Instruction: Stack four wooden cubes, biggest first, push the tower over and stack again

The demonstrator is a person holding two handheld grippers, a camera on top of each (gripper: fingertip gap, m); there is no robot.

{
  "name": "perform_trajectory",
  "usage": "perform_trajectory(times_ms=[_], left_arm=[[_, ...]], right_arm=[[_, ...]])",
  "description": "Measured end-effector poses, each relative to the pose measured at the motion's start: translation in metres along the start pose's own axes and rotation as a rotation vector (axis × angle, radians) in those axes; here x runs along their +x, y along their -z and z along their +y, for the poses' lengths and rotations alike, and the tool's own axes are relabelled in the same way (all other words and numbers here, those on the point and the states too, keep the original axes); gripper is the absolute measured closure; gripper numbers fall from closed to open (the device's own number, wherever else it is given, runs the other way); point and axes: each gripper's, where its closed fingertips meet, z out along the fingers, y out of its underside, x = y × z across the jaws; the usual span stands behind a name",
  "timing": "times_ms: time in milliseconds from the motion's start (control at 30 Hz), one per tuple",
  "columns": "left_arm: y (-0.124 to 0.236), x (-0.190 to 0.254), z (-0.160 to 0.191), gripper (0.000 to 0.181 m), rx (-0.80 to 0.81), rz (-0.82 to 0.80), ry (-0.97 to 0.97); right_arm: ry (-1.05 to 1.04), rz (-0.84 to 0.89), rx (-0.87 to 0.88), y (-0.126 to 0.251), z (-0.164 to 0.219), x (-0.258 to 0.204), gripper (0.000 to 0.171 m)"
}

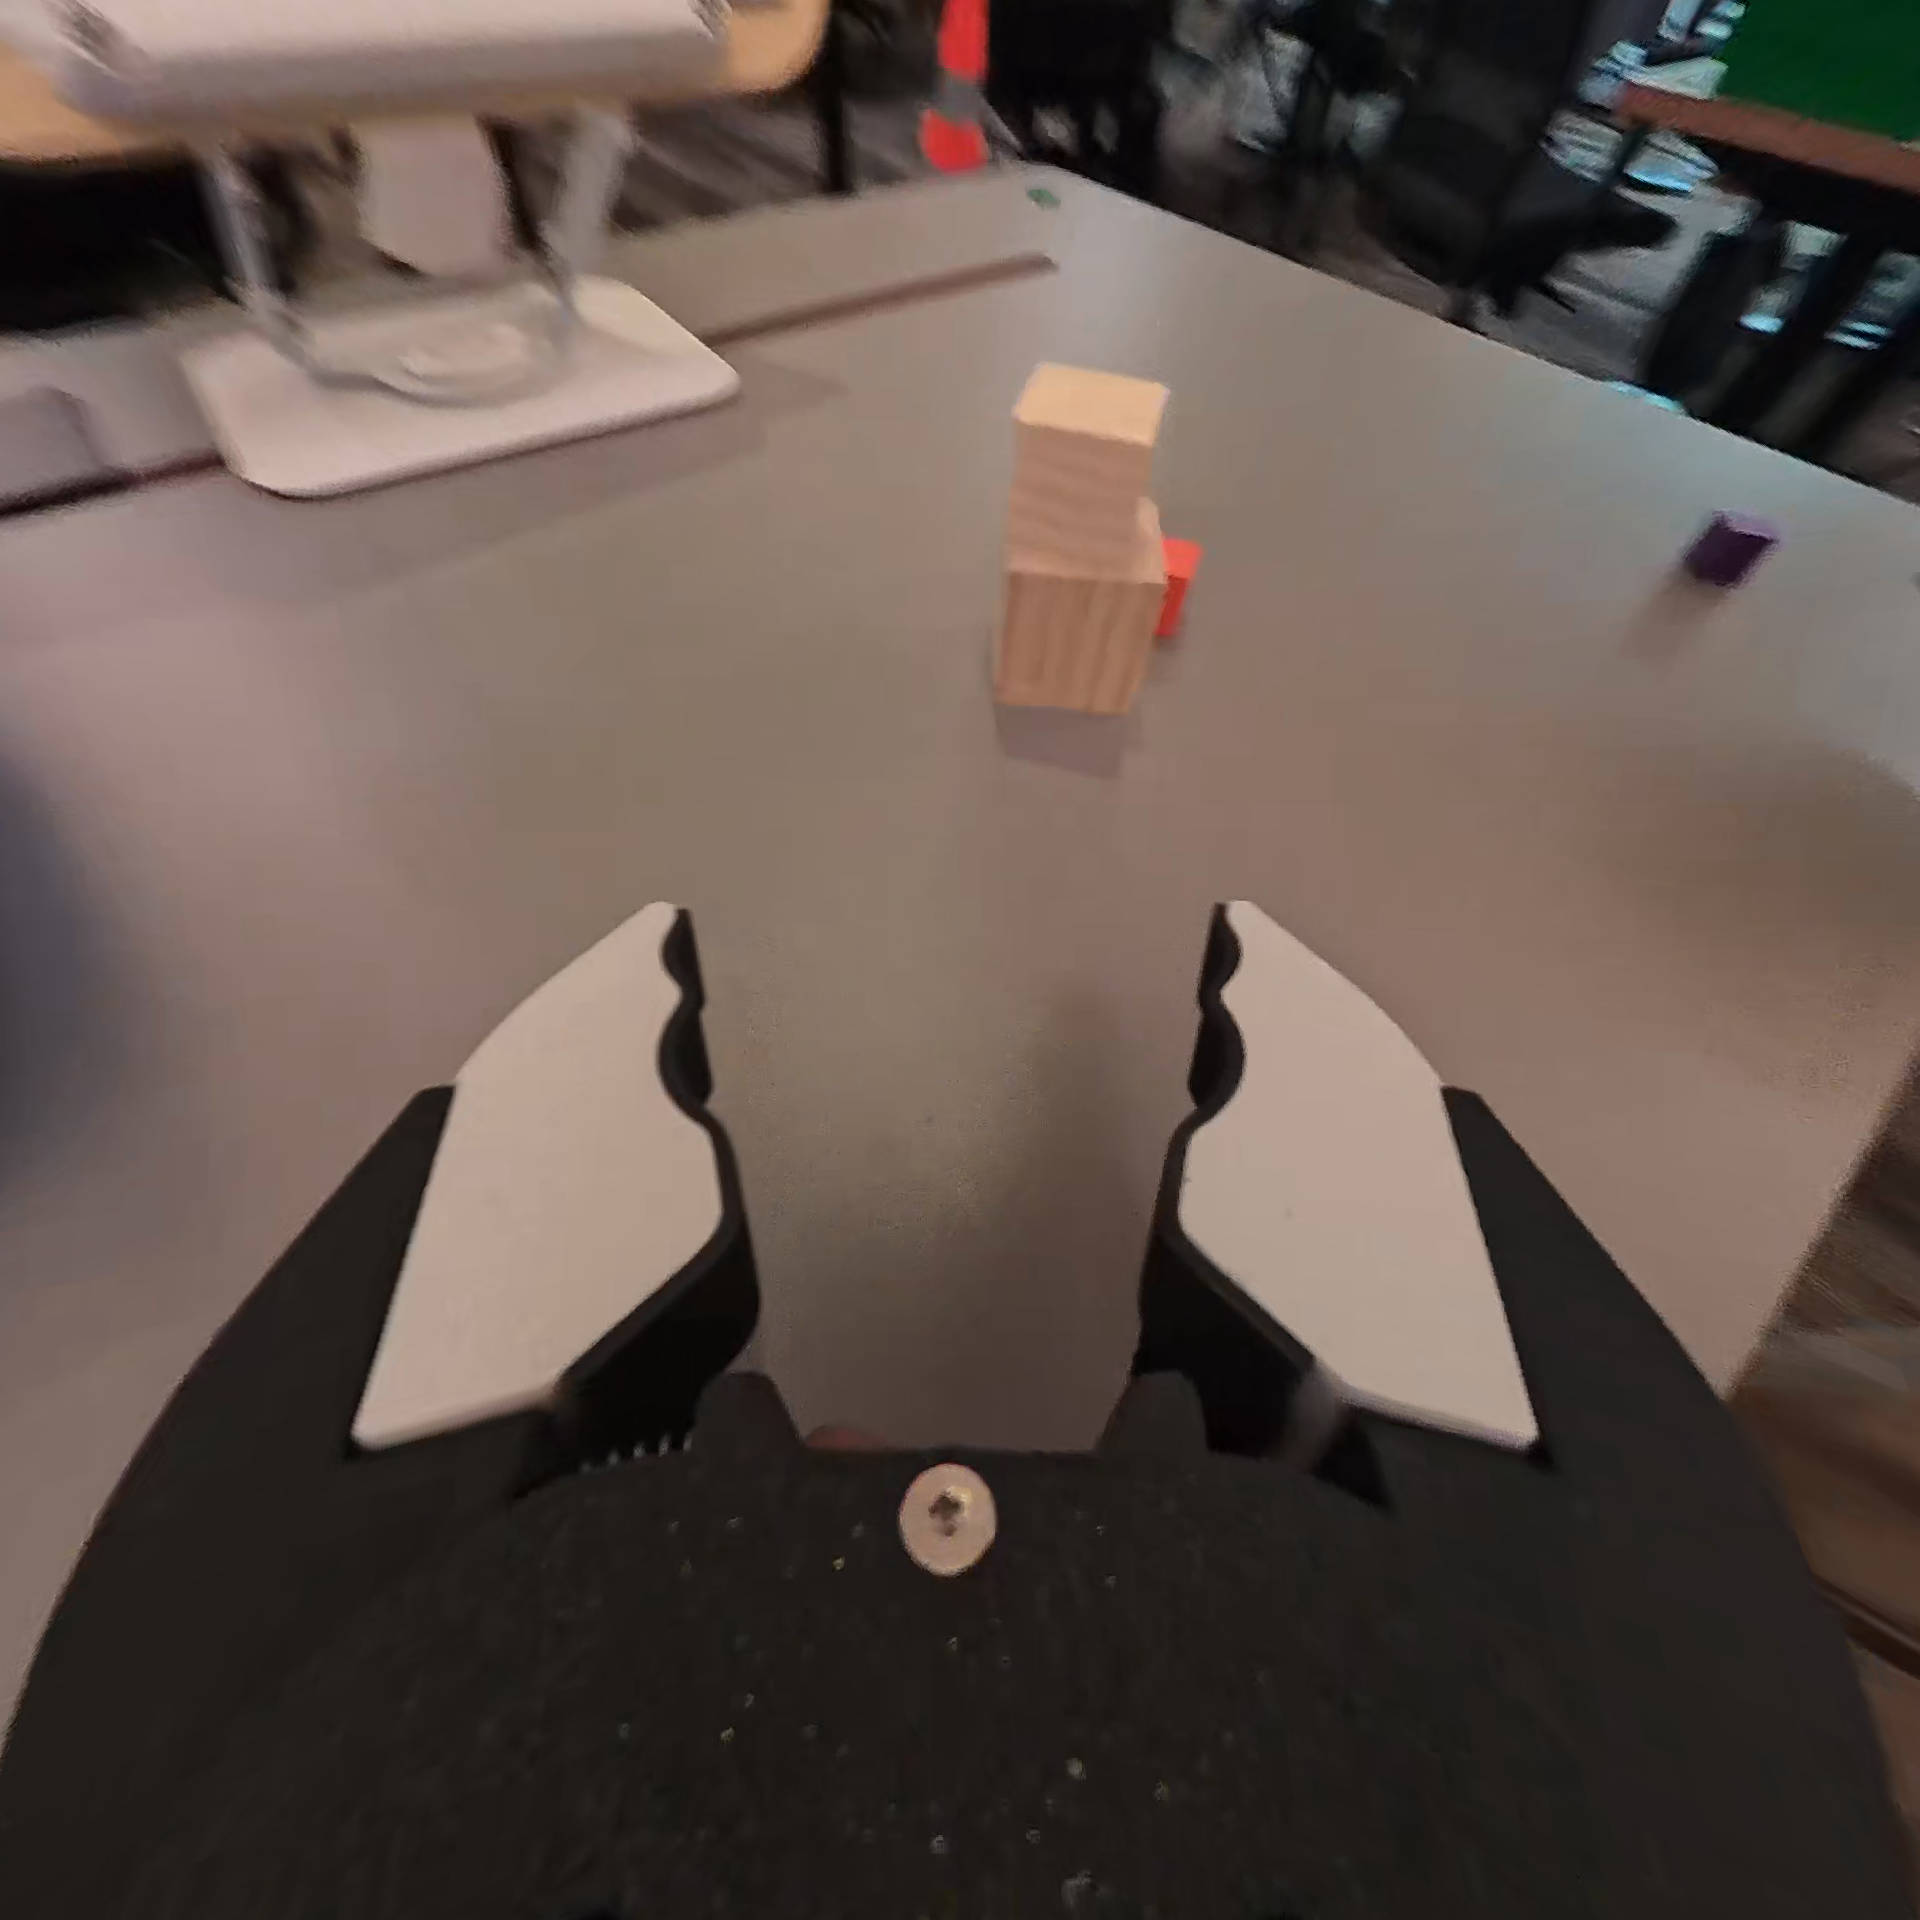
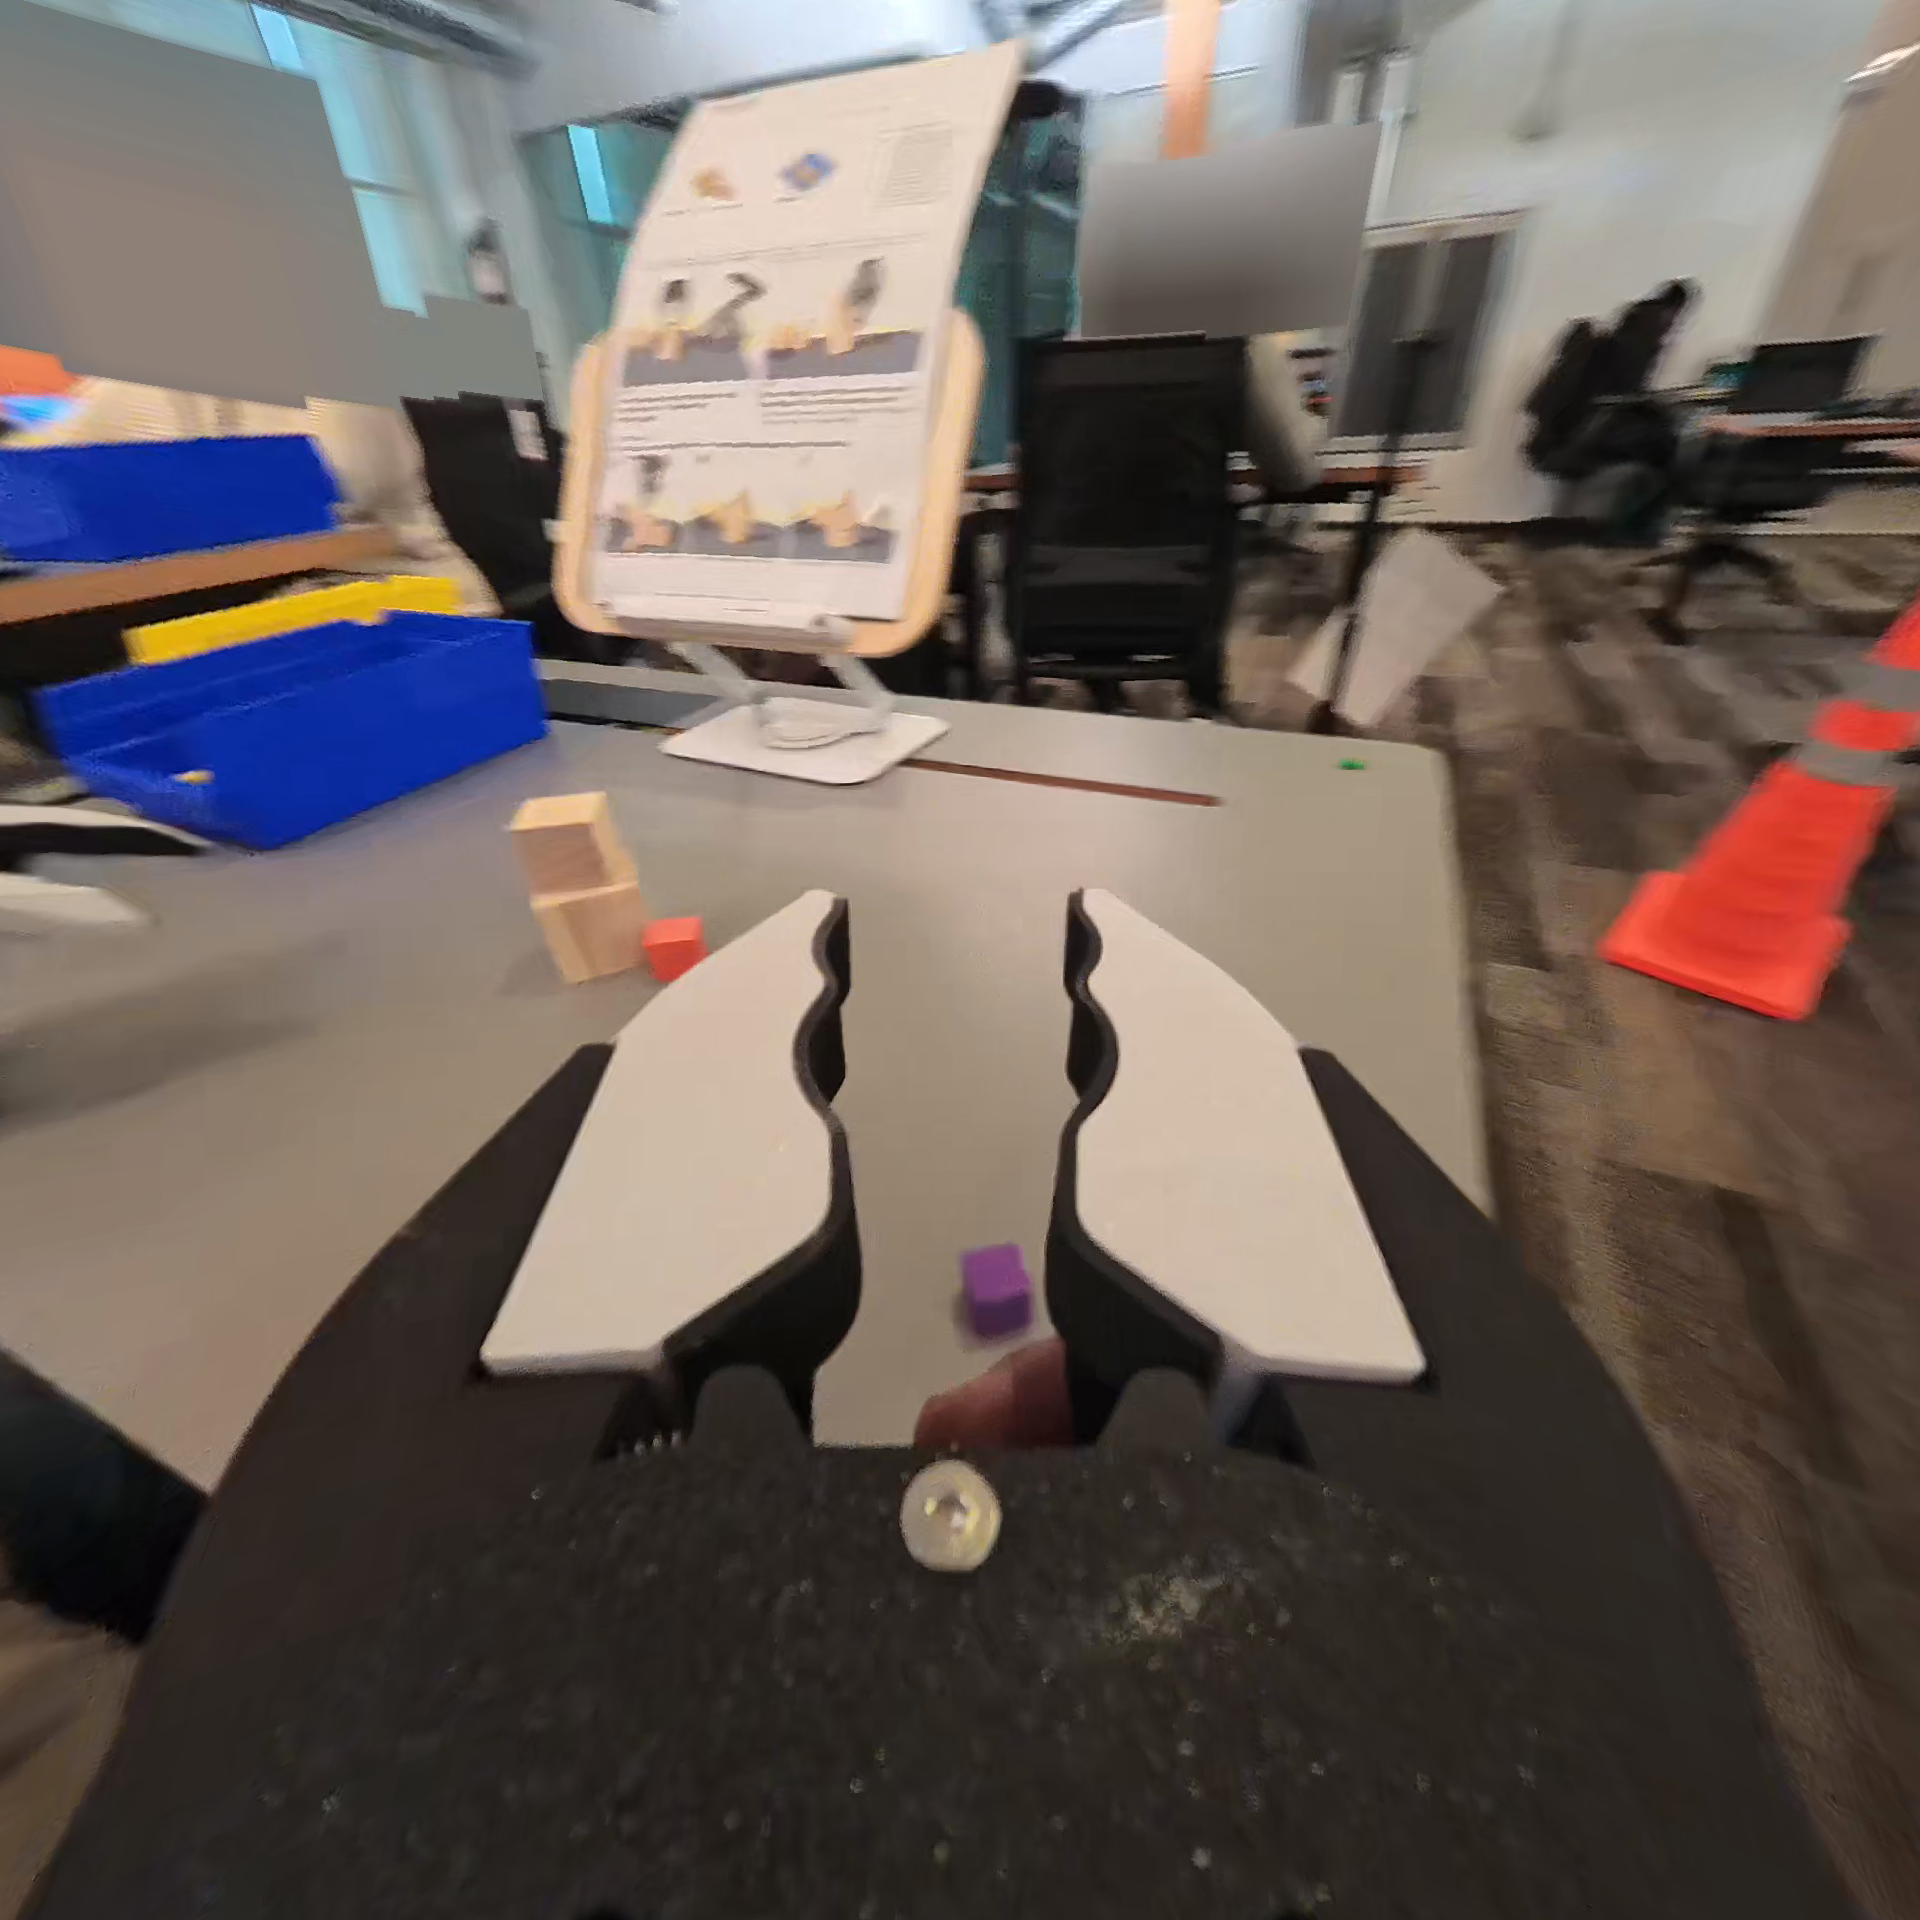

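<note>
Two plain wooden cubes stand stacked on the grey table (image 1: 520,779): a lower cube (image 1: 1075,639) and an upper cube (image 1: 1086,457) set slightly askew on it. They also show in the right wrist view, the lower cube (image 2: 592,925) under the upper cube (image 2: 566,847). A small red cube (image 1: 1179,587) (image 2: 673,943) sits right beside the stack. A small purple cube (image 1: 1730,548) (image 2: 992,1288) lies apart, low between my right gripper's fingers on the table. My left gripper (image 1: 951,914) is open and empty, well short of the stack. My right gripper (image 2: 956,904) is open and empty.
A white stand (image 1: 468,405) (image 2: 810,743) holding an instruction sheet (image 2: 790,343) stands at the table's back. Blue bins (image 2: 301,717) sit at the left. The table's right edge (image 2: 1455,987) drops to the floor, where an orange cone (image 2: 1766,883) stands. Chairs stand behind.
</note>
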Motion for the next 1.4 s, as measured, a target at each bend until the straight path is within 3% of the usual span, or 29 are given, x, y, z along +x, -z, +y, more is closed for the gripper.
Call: perform_trajectory(times_ms=[100, 200, 400, 700, 833, 1400], left_arm=[[0.014, -0.011, -0.005, 0.071, 0.058, -0.106, -0.018], [0.024, -0.026, -0.01, 0.068, 0.111, -0.156, 0.034], [0.037, -0.034, 0.004, 0.065, 0.111, -0.209, 0.025], [0.071, -0.04, 0.019, 0.075, 0.141, -0.253, 0.095], [0.069, -0.038, 0.026, 0.077, 0.121, -0.242, 0.111], [0.062, -0.038, 0.025, 0.084, 0.125, -0.253, 0.093]], right_arm=[[0.012, 0.118, -0.096, 0.022, 0.006, 0.001, 0.123], [-0.018, 0.121, -0.164, 0.015, 0.029, -0.028, 0.115], [0.061, 0.107, -0.34, -0.04, 0.095, -0.104, 0.091], [0.111, 0.001, -0.306, -0.117, 0.094, -0.193, 0.084], [0.133, -0.003, -0.295, -0.135, 0.097, -0.205, 0.083], [0.168, 0.008, -0.337, -0.127, 0.111, -0.2, 0.083]])
